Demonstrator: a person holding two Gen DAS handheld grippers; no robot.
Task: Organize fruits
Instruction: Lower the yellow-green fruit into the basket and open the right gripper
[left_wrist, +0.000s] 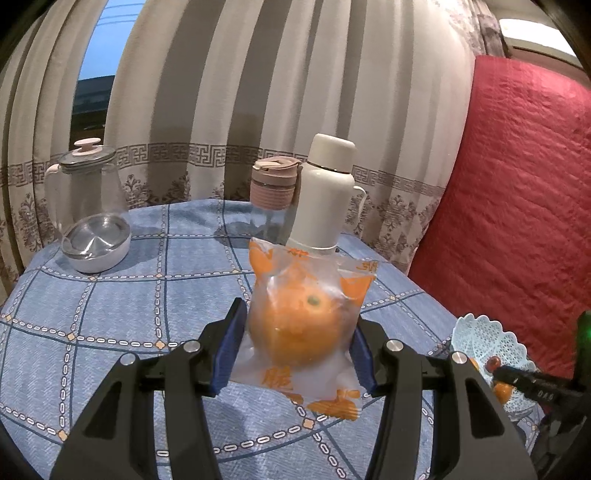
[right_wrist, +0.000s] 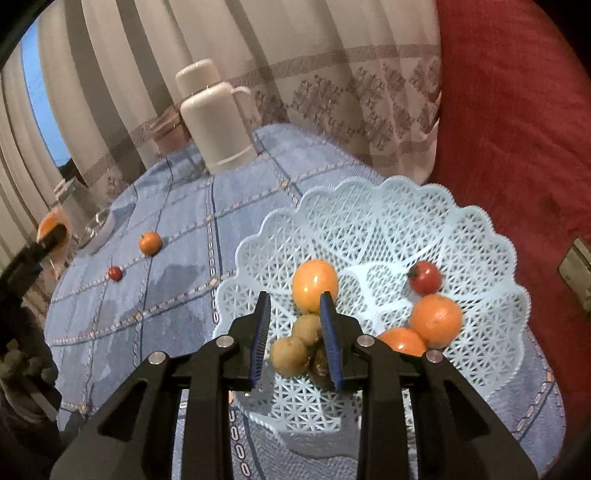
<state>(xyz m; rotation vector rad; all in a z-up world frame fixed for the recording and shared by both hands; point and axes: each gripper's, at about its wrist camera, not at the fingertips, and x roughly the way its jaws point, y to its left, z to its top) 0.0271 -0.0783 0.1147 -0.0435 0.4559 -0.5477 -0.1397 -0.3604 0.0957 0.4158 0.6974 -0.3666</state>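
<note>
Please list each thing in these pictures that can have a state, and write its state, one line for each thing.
left gripper: shut on the bagged orange, held above the table.
right gripper: open, empty, over the basket.
basket: upright, holding several fruits.
loose orange: on the tablecloth, outside the basket.
loose tomato: on the tablecloth, outside the basket.
thermos: upright, capped.
glass kettle: upright, lid on.

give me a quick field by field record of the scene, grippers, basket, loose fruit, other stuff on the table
left gripper: shut on bagged orange, held above the tablecloth
right gripper: open, empty, over the basket
in basket: oranges including orange, a tomato, brownish fruits
loose on table: small orange, small tomato
other items: white thermos, pink-lidded cup, glass kettle
</note>
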